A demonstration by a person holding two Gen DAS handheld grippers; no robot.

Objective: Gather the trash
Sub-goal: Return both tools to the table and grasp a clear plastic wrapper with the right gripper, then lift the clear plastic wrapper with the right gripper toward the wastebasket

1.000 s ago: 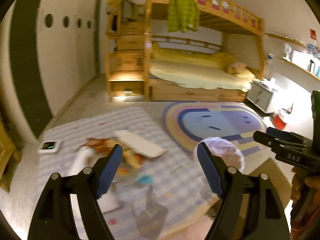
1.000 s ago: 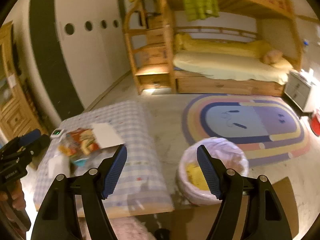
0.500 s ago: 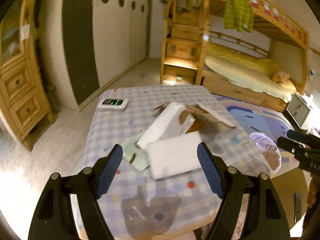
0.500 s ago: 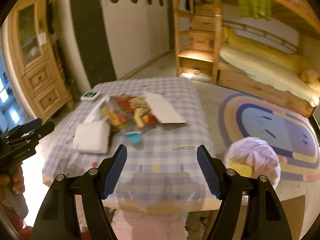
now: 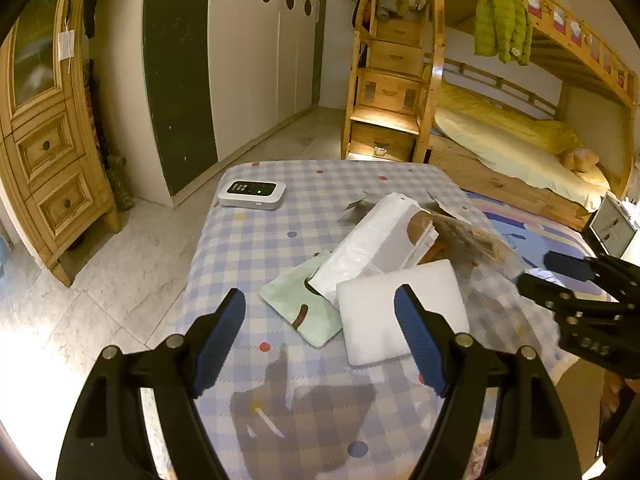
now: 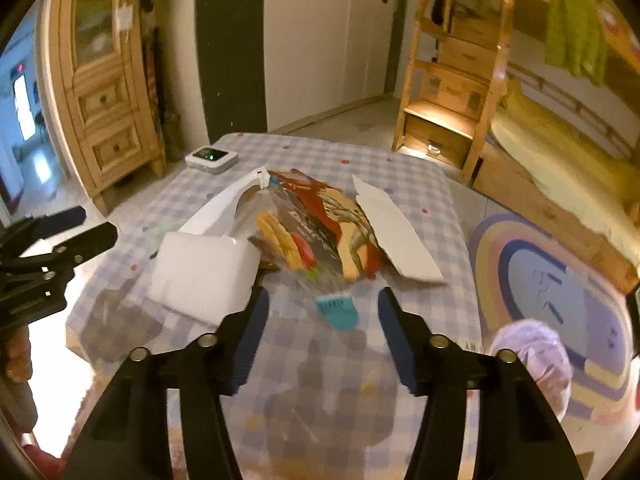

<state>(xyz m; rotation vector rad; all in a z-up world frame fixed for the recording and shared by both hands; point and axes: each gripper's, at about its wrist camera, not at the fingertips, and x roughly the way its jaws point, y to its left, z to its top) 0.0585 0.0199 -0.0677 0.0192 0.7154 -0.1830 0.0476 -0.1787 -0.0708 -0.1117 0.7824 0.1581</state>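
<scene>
Judging by the bench (image 6: 420,184), most of the trash remains there: a white foam pad (image 6: 204,276), a snack wrapper (image 6: 320,224), a white card (image 6: 396,236), a small teal scrap (image 6: 338,312). The lined bin (image 6: 532,356) stands on the floor beside it (something yellow already inside). Left gripper (image 5: 320,336) hovers wide open and empty; right gripper (image 6: 322,332) has just been narrowing, nothing between its fingers.

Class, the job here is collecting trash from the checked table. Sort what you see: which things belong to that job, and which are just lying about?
Belongs to the job:
- snack wrapper
- white foam pad
- torn white envelope
- small teal piece
- lined bin

Just lying about:
- white device with green light
- green jacket
- rug
</scene>
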